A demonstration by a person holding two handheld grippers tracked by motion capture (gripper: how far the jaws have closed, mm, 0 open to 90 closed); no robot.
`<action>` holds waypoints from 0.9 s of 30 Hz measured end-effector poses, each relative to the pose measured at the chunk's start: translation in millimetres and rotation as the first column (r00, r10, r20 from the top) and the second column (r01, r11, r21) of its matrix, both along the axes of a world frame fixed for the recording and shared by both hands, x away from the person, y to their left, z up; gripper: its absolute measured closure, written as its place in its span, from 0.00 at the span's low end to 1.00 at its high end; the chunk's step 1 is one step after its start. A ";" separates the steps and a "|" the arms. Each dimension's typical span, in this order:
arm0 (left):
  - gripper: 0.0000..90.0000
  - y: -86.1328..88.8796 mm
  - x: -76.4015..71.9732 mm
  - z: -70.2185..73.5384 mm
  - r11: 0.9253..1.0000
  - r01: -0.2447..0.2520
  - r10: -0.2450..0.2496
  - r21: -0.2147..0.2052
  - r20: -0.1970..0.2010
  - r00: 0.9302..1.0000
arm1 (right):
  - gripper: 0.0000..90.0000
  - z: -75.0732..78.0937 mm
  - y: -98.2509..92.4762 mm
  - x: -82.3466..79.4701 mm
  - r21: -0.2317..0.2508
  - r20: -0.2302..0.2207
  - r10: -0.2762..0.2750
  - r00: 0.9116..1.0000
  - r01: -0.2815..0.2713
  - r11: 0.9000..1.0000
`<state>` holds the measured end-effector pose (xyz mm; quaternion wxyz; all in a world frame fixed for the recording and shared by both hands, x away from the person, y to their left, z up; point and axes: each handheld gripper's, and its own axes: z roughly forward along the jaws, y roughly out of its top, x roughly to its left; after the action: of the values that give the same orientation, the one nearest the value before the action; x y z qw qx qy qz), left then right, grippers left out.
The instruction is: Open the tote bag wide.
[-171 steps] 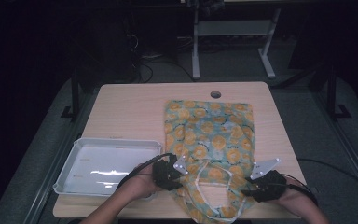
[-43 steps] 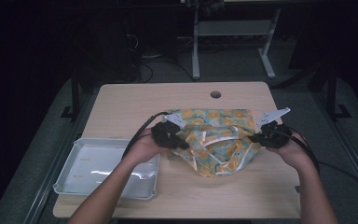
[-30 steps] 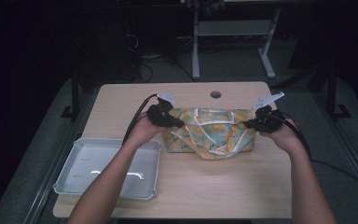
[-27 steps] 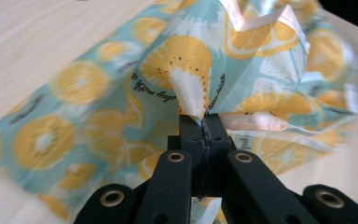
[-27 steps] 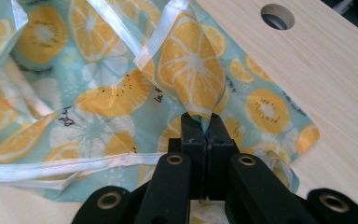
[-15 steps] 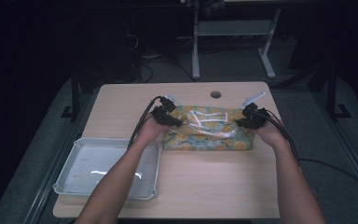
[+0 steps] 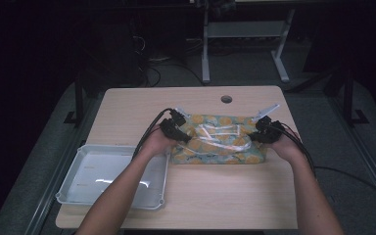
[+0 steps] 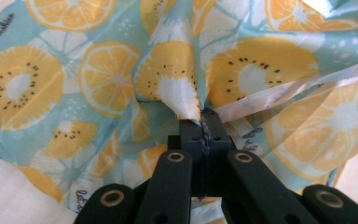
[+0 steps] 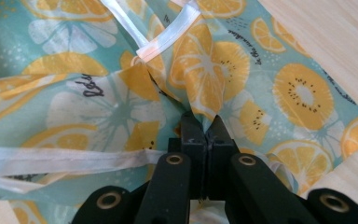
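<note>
Jaws on both tools are pressed together, each pinching a gather of the thin fruit-print bag of teal fabric with orange and kiwi slices (image 7: 219,139). On the left gripper (image 7: 178,128) the pinched fold rises as a peak straight out of the closed tips, as the left gripper view shows (image 8: 182,93); on the right gripper (image 7: 260,131) an equal peak stands between the tips in the right gripper view (image 9: 200,88). The bag lies folded into a long flat band across the middle of the pale wooden worktop (image 7: 215,196), below the round cable hole (image 7: 226,99), with its white ribbon handles (image 7: 223,134) lying loose on top. A shallow white plastic tray (image 7: 73,188) sits at the worktop's near left corner, just beside the bag's left end and apart from it. Handling judgement: the material is light, soft and limp, so it holds no shape of its own and sags or unfolds wherever it is unsupported. Its smooth surface may slip from a shallow pinch. Take hold at the two ends of a fold, through all layers, keeping both grips level. Avoid catching the handles alone, since they would drag the layers apart.
</note>
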<state>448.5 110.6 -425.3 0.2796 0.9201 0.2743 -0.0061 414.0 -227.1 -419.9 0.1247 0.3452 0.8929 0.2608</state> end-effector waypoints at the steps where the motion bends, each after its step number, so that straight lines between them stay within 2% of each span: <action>1: 1.00 0.5 -2.2 0.4 1.000 0.007 -0.007 0.000 -0.004 1.000 | 0.98 -0.1 -0.5 -2.9 0.003 0.000 0.008 1.000 -0.008 1.000; 8: 1.00 0.9 -22.5 1.3 0.997 0.072 -0.072 0.019 -0.022 0.997 | 0.98 3.0 0.6 -28.2 -0.009 -0.019 0.052 0.998 -0.052 0.999; 15: 1.00 0.7 -48.1 0.4 0.993 0.114 -0.114 0.005 -0.045 0.992 | 0.98 4.8 -1.9 -54.3 -0.014 -0.033 0.090 0.995 -0.090 0.996; 19: 0.99 4.4 -54.9 -1.1 0.993 0.117 -0.117 -0.008 -0.031 0.993 | 0.97 4.6 -3.7 -66.2 0.006 -0.048 0.104 0.993 -0.104 0.995; 23: 0.87 8.0 -52.9 -0.8 0.995 0.094 -0.094 -0.018 -0.019 0.995 | 0.88 4.5 -7.0 -66.8 0.027 -0.032 0.087 0.996 -0.086 0.996; 25: 0.78 9.9 -53.0 1.5 0.997 0.079 -0.079 -0.023 0.004 0.997 | 0.85 6.8 -8.4 -66.3 0.046 -0.028 0.076 0.997 -0.074 0.996; 27: 0.69 12.6 -52.8 4.3 0.997 0.065 -0.064 -0.039 0.019 0.998 | 0.77 9.9 -9.9 -65.9 0.059 -0.022 0.066 0.998 -0.065 0.996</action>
<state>395.7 123.2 -421.0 0.2999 0.9228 0.2416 -0.0122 348.2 -237.0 -410.0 0.0952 0.3222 0.8973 0.2862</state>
